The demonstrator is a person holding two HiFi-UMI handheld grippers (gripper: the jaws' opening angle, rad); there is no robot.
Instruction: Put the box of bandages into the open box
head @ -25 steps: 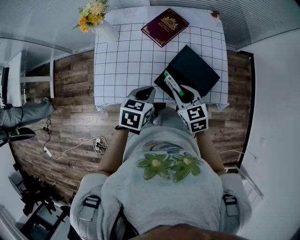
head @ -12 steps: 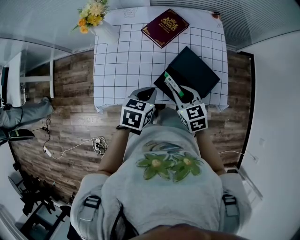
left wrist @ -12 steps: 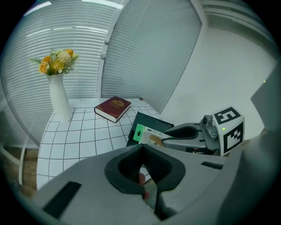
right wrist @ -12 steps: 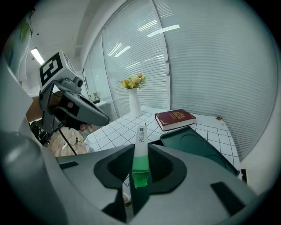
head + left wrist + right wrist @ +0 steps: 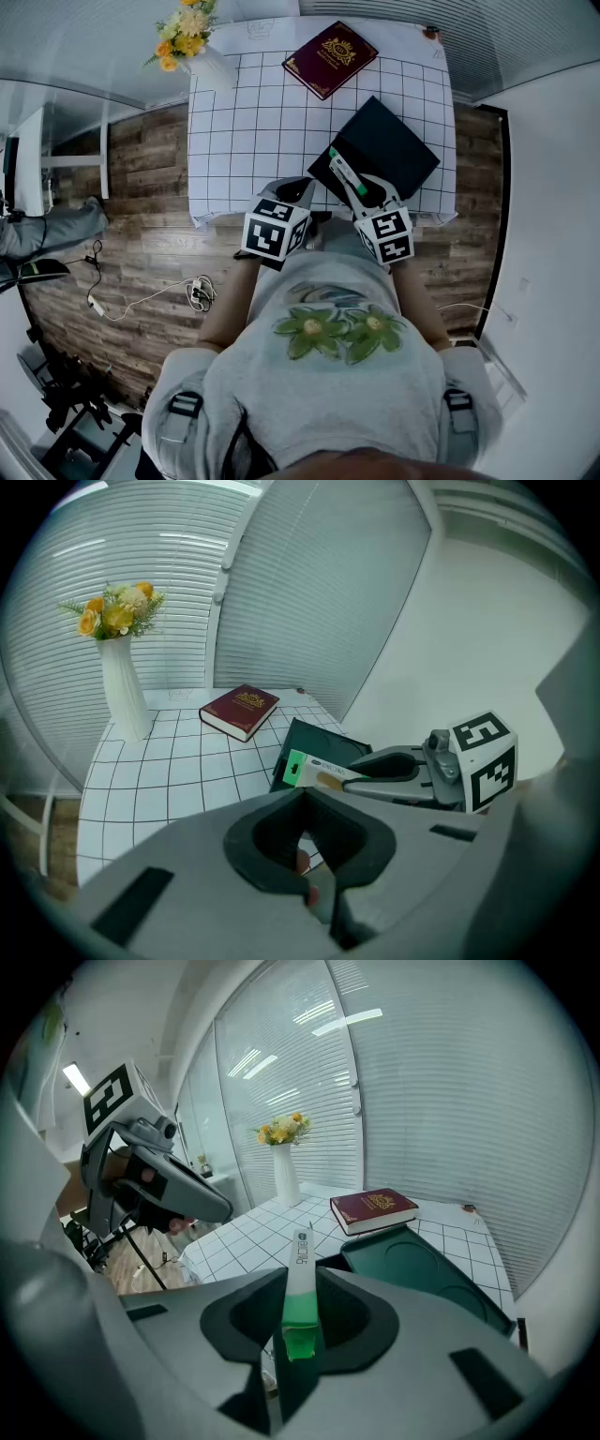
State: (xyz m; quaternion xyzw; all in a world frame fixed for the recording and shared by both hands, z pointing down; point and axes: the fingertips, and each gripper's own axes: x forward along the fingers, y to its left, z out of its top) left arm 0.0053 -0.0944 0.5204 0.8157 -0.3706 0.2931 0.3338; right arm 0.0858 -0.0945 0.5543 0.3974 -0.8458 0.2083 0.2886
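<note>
My right gripper (image 5: pixel 354 186) is shut on the box of bandages (image 5: pixel 343 172), a slim white box with a green end. It holds the box just above the near left corner of the dark open box (image 5: pixel 389 141), which lies on the gridded table. In the right gripper view the box of bandages (image 5: pixel 302 1246) stands on edge between the jaws, with the open box (image 5: pixel 427 1269) ahead to the right. My left gripper (image 5: pixel 298 189) hovers at the table's front edge, shut on nothing. From the left gripper view the box of bandages (image 5: pixel 323 772) sticks out in front of the open box (image 5: pixel 323 744).
A white vase of flowers (image 5: pixel 211 58) stands at the table's far left corner. A dark red book (image 5: pixel 330 54) lies at the far side behind the open box. The white gridded cloth (image 5: pixel 244 122) covers the table. Cables (image 5: pixel 197 291) lie on the wooden floor.
</note>
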